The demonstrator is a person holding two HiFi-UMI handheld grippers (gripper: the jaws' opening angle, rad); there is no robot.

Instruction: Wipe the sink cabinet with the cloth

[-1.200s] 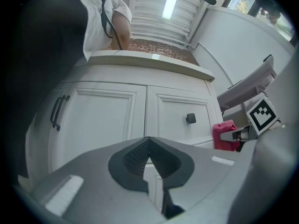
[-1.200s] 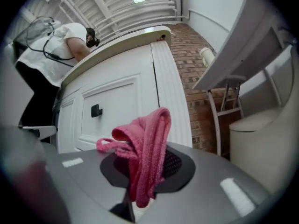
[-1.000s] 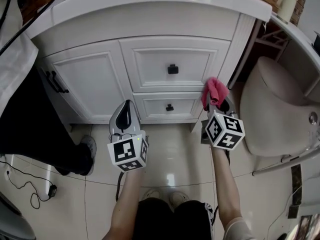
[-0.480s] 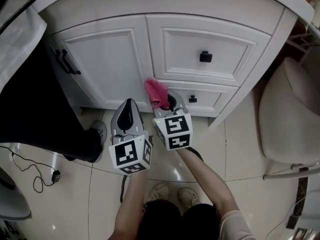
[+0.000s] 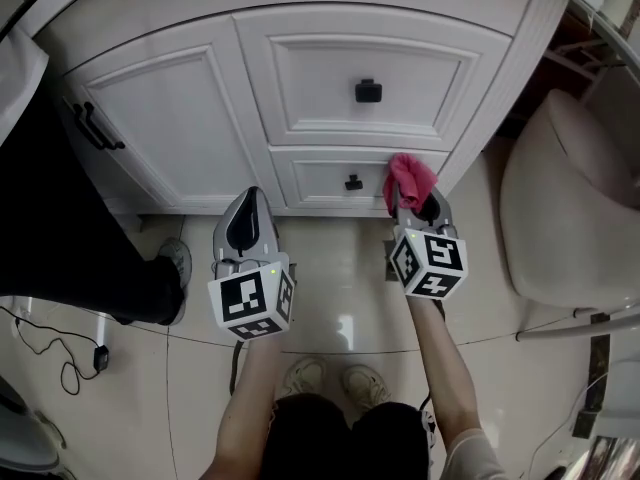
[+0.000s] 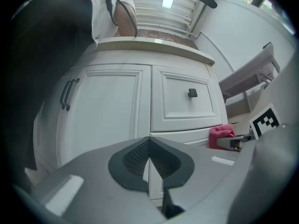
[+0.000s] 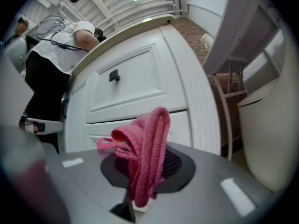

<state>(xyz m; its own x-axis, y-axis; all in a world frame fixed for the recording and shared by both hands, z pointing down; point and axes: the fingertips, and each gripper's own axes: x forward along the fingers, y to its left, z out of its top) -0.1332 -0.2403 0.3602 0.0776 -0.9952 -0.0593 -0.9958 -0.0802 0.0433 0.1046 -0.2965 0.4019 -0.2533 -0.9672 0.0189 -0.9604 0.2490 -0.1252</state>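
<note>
The white sink cabinet (image 5: 190, 118) fills the top of the head view, with a door at left and two drawers with black knobs at right. My right gripper (image 5: 412, 206) is shut on a bunched pink cloth (image 5: 408, 180), held against the right end of the lower drawer front (image 5: 320, 180). In the right gripper view the pink cloth (image 7: 145, 153) stands up between the closed jaws before the cabinet (image 7: 140, 83). My left gripper (image 5: 248, 226) hangs shut and empty below the door's lower edge. The left gripper view shows the cabinet (image 6: 112, 111) and the cloth (image 6: 220, 135) at right.
A person in dark trousers stands at the left (image 5: 60, 238), a shoe (image 5: 176, 268) near the cabinet base. A beige toilet (image 5: 560, 208) sits at the right. A black cable (image 5: 60, 343) lies on the tiled floor at left. My own feet (image 5: 330, 378) are below.
My right gripper with the cloth swept left along the lower drawer, then back to its right end. The left gripper stayed nearly still.
</note>
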